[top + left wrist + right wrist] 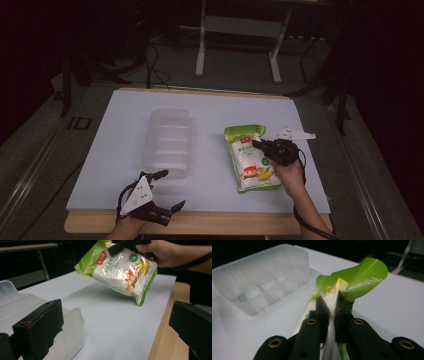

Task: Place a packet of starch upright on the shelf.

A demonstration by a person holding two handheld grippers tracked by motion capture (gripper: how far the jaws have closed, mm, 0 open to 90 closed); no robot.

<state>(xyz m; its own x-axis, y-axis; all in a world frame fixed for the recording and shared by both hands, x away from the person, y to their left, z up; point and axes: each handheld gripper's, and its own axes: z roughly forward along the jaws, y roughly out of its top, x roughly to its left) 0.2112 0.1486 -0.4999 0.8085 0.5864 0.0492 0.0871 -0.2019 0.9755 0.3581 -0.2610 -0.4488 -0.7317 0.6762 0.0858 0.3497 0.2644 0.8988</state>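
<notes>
Green-and-white pouch: label print too small to read, clamped in my right fingers. Left gripper fingers apart, by clear tray. White worktop, dark room.

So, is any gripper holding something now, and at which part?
The right gripper pinches the green-and-white bag near its upper edge. The left gripper is open, holding nothing.

I see a brightly lit white table against a dark, murky room. Glare flashes off the bag, which casts a soft shadow beneath. My near black jaws blur, as does the clear tray.
</notes>
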